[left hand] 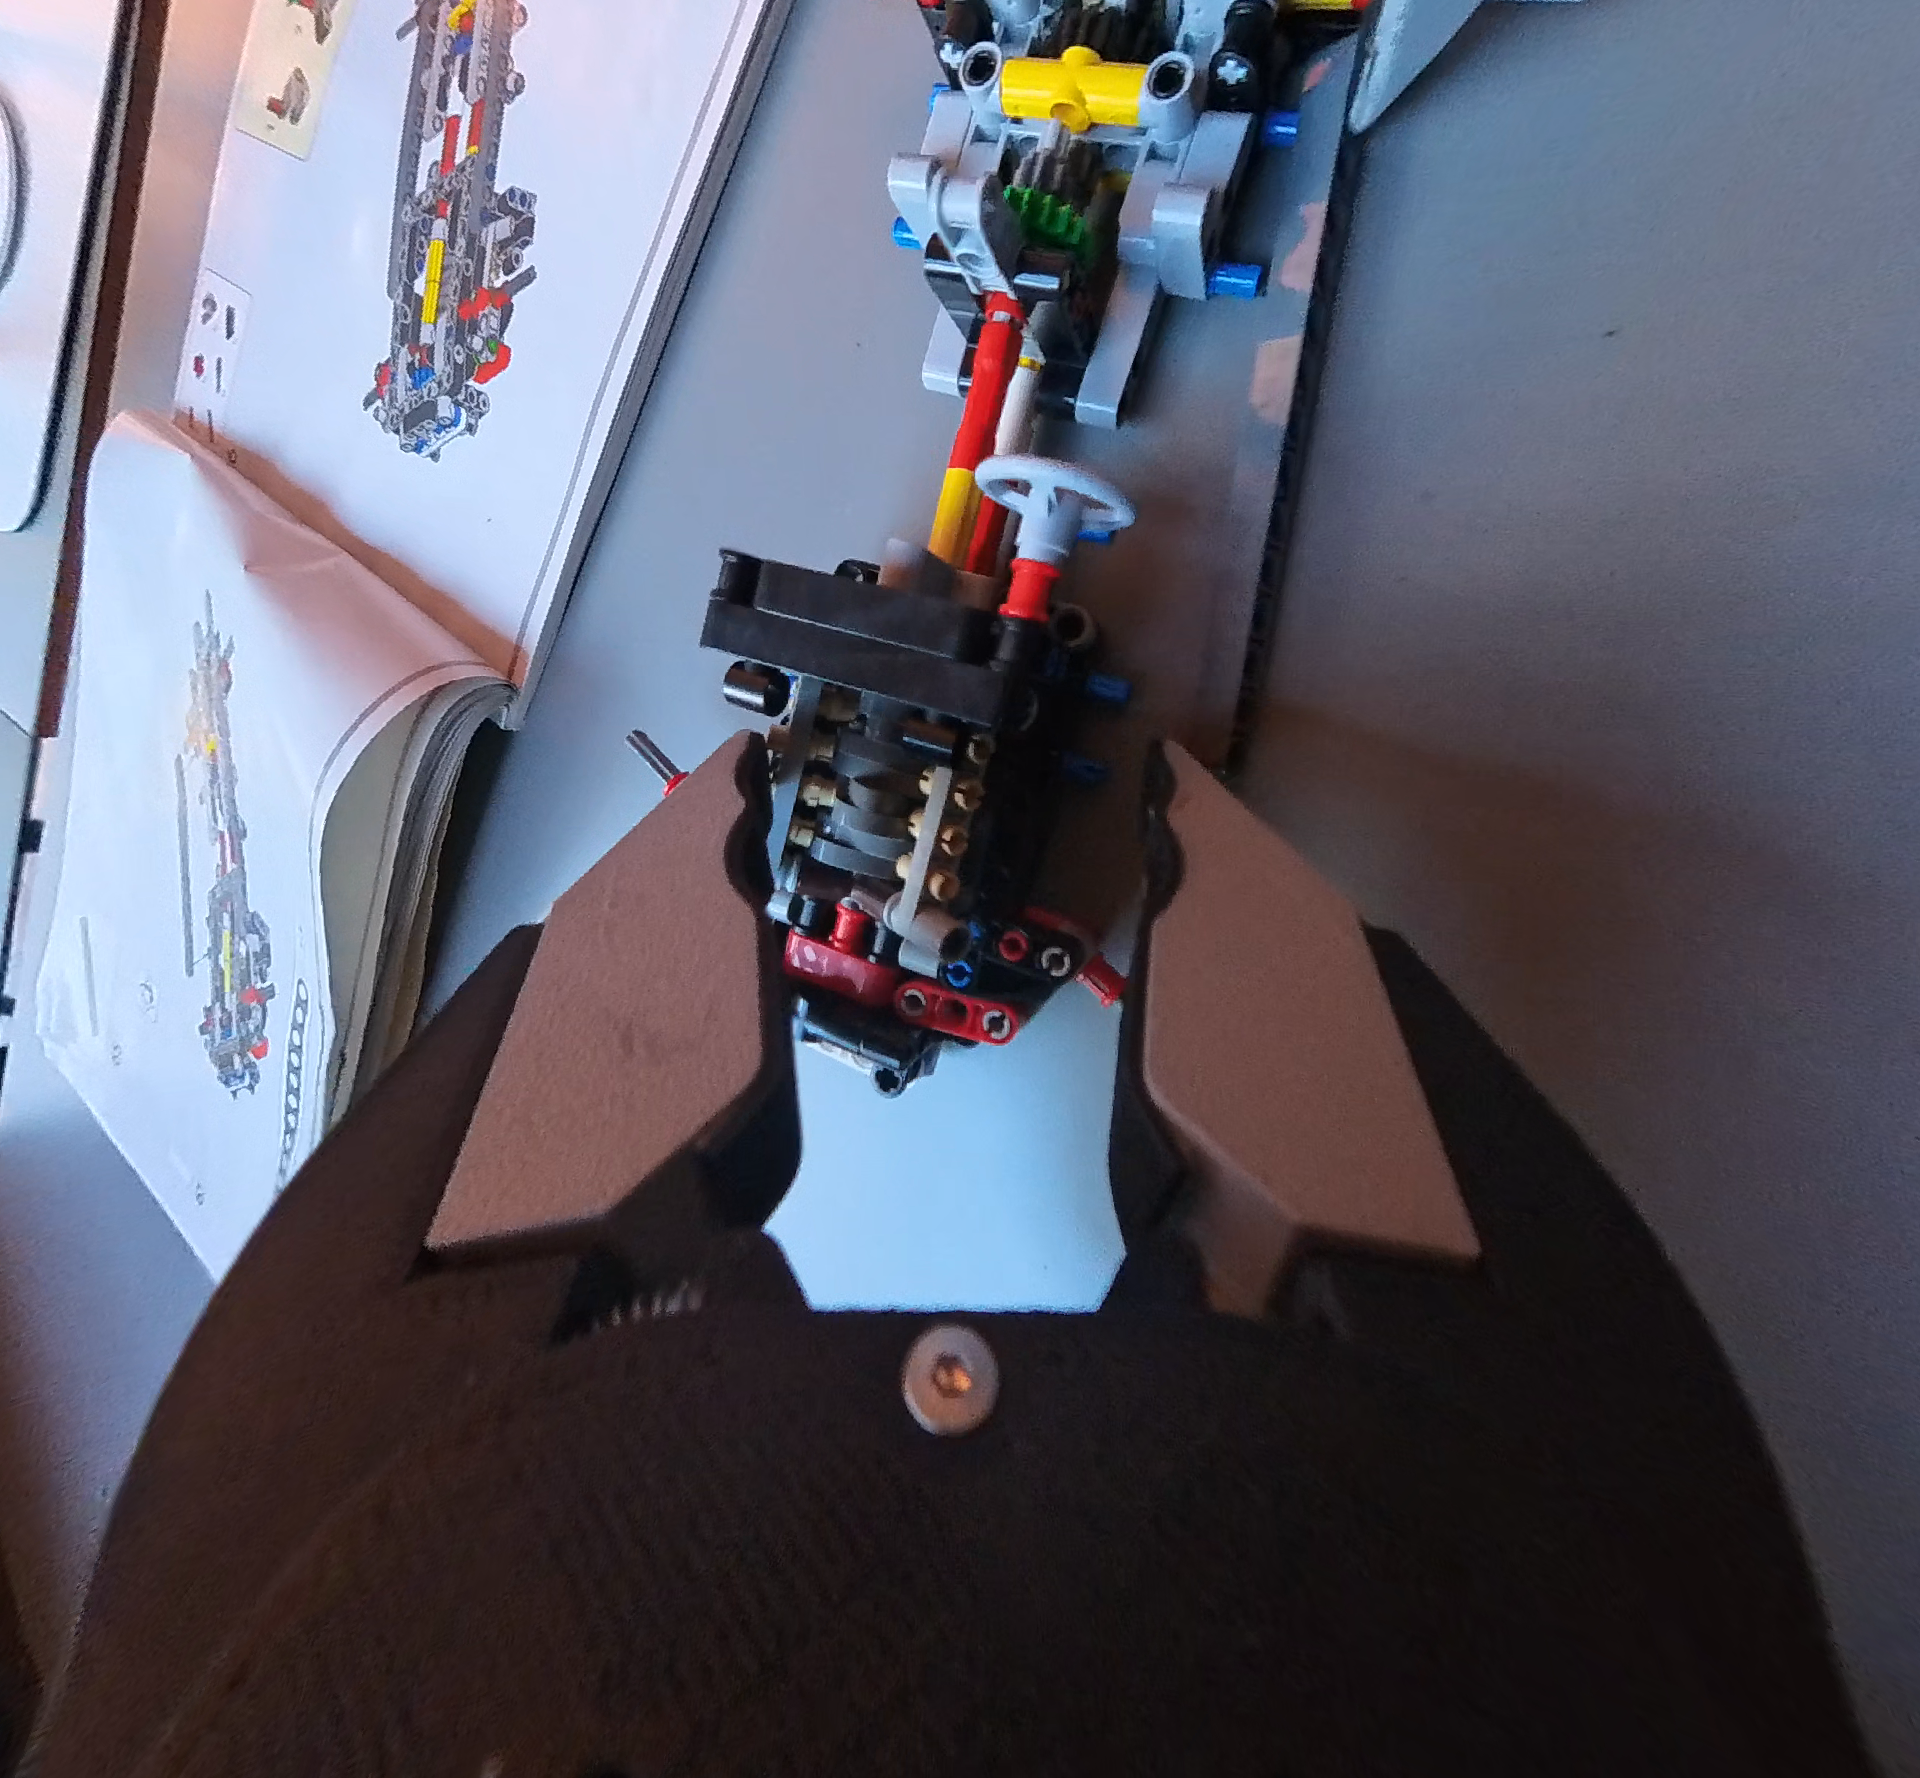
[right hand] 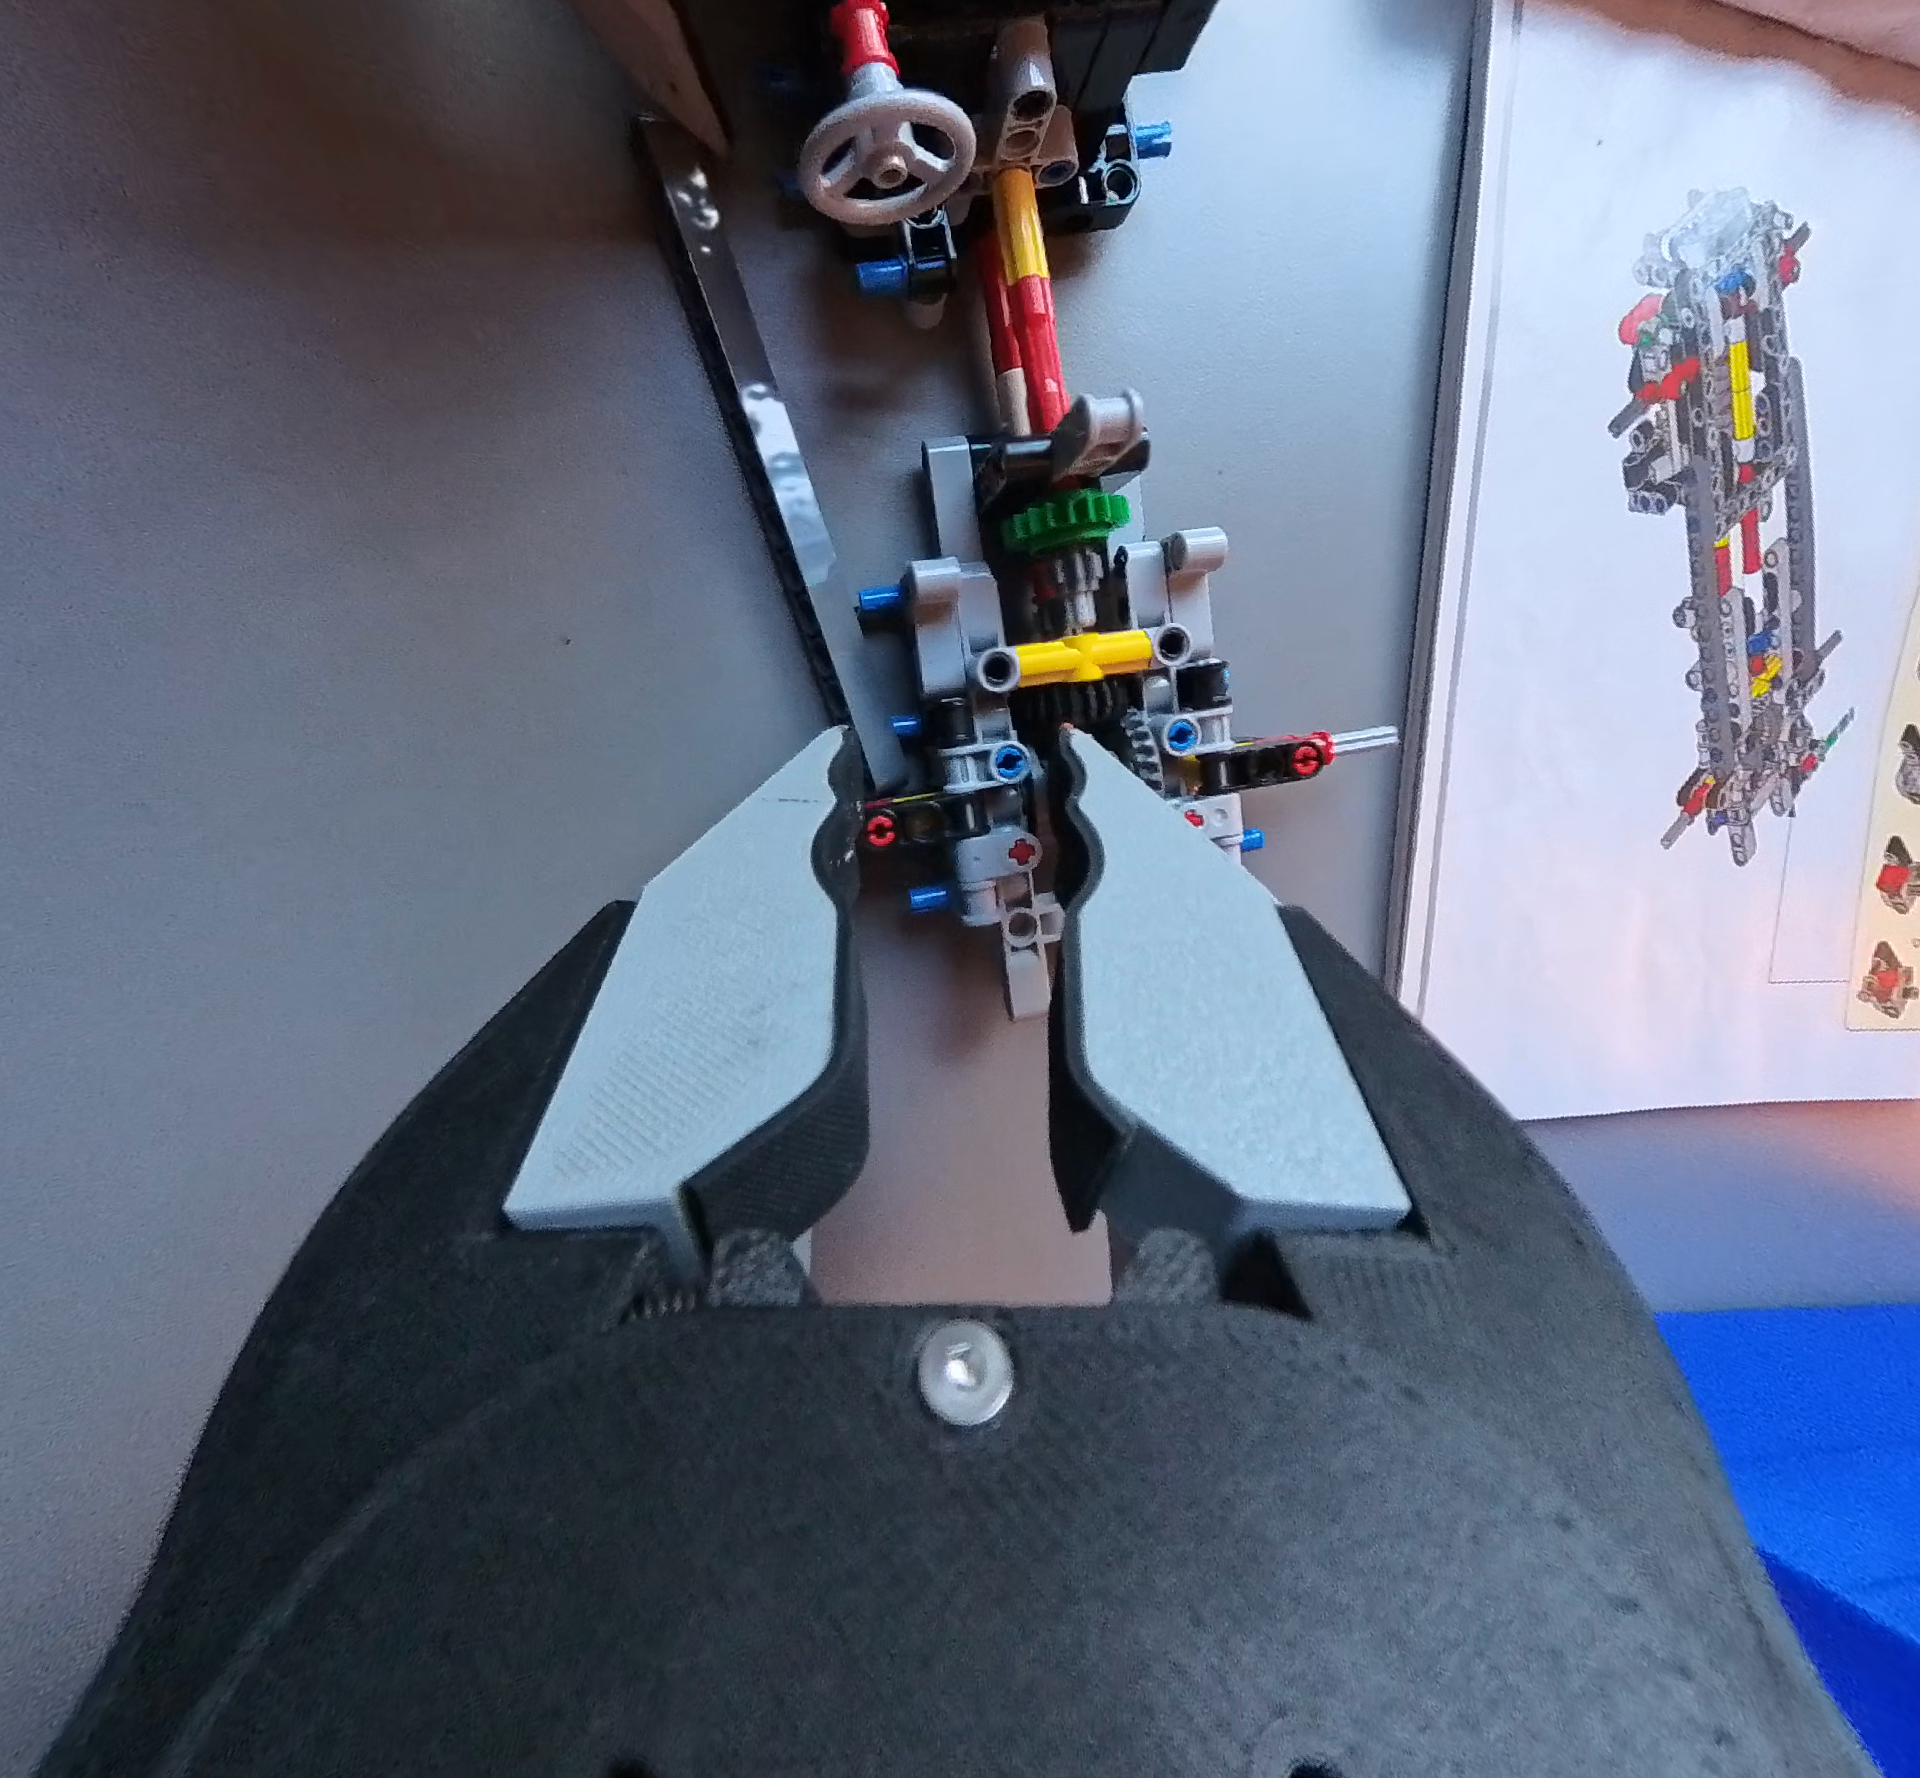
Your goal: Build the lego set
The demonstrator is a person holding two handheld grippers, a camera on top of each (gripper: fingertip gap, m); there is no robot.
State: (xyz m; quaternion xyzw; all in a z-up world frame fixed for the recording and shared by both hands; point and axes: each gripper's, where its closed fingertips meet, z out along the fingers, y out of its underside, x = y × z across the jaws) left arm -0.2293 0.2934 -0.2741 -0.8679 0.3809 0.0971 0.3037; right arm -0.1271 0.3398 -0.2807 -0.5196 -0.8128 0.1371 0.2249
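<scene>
Brown-fingered left tool [left hand: 956, 762]: spread wide around the engine end of the brick-built chassis [left hand: 904, 793]; left pad close against it, a clear gap at the right pad, so released.
Booklet [left hand: 499, 222]: open on the counter [left hand: 1610, 585], left of that tool.
Grey-fingered right tool [right hand: 951, 752]: clenched on the chassis's grey and black axle block [right hand: 977, 824], between its fingers.
Steering wheel [right hand: 888, 154]: ahead of the right tool, well beyond its fingertips.
Second booklet page [right hand: 1662, 585]: right of the right tool.

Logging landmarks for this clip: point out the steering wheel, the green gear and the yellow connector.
steering wheel [right hand: 888, 152]: right wrist view, on its grey hub.
green gear [right hand: 1065, 519]: right wrist view, on its toothed rim.
yellow connector [left hand: 1075, 81]: left wrist view, on its middle.
</scene>
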